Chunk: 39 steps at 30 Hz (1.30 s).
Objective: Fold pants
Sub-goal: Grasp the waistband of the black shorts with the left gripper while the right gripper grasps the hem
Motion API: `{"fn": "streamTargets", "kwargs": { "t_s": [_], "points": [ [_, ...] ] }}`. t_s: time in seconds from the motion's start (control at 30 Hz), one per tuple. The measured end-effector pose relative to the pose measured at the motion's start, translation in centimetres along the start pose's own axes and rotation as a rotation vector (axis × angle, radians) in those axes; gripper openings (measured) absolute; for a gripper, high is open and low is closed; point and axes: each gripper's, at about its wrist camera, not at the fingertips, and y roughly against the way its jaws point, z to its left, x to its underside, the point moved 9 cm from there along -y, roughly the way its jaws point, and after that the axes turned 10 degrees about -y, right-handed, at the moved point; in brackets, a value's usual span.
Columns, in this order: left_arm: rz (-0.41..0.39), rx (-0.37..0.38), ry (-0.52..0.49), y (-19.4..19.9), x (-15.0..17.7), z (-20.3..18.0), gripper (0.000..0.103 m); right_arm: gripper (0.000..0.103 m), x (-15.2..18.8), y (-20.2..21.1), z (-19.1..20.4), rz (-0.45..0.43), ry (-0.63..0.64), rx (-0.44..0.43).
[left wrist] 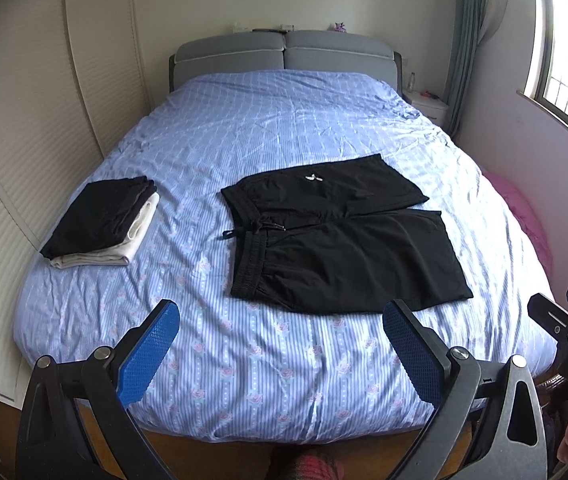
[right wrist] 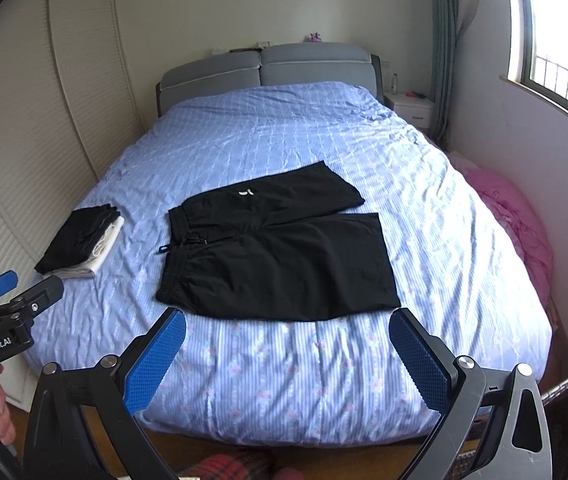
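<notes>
Black shorts [left wrist: 343,236] lie spread flat on the blue bed [left wrist: 244,360], waistband to the left, legs to the right, a drawstring at the waist. They also show in the right wrist view [right wrist: 280,256]. My left gripper [left wrist: 280,320] is open and empty, held over the bed's near edge, short of the shorts. My right gripper [right wrist: 287,328] is open and empty, also at the near edge, just short of the shorts' hem. Each gripper shows at the edge of the other's view.
A folded stack of black and white clothes [left wrist: 104,220] sits on the bed's left side. A grey headboard [left wrist: 284,54] is at the far end, a wardrobe [left wrist: 24,120] on the left, a pink heap [right wrist: 515,224] and a window on the right.
</notes>
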Motion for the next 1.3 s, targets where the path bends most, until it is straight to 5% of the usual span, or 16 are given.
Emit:
{"fn": "streamTargets", "kwargs": {
  "t_s": [0.4, 0.6, 0.77, 1.03, 1.1, 1.2, 1.27, 1.3],
  "points": [
    [0.236, 0.008, 0.070, -19.1, 2.0, 0.4, 0.102, 0.102, 1.2, -15.5, -4.9, 0.086, -0.035, 0.206],
    [0.304, 0.027, 0.173, -26.6, 4.7, -0.4, 0.101, 0.102, 3.1, -23.2, -9.1, 0.149, -0.145, 0.226],
    [0.381, 0.047, 0.249, -31.3, 7.7, -1.3, 0.089, 0.094, 6.1, -29.0, -11.9, 0.202, -0.256, 0.200],
    [0.411, 0.083, 0.408, -34.5, 8.8, -1.3, 0.086, 0.089, 7.8, -33.8, -15.3, 0.241, -0.427, 0.183],
    [0.397, 0.093, 0.407, -34.9, 8.0, -1.6, 0.077, 0.085, 7.1, -34.4, -15.5, 0.230, -0.416, 0.185],
    [0.394, 0.094, 0.388, -35.1, 6.5, -2.0, 0.035, 0.063, 5.6, -35.2, -15.9, 0.219, -0.413, 0.181],
    [0.399, 0.097, 0.389, -34.9, 5.7, -1.9, 0.016, 0.031, 4.7, -35.7, -16.2, 0.230, -0.422, 0.175],
    [0.394, 0.099, 0.383, -34.5, 5.2, -1.9, 0.013, 0.022, 4.1, -35.9, -16.2, 0.247, -0.424, 0.160]
  ]
}}
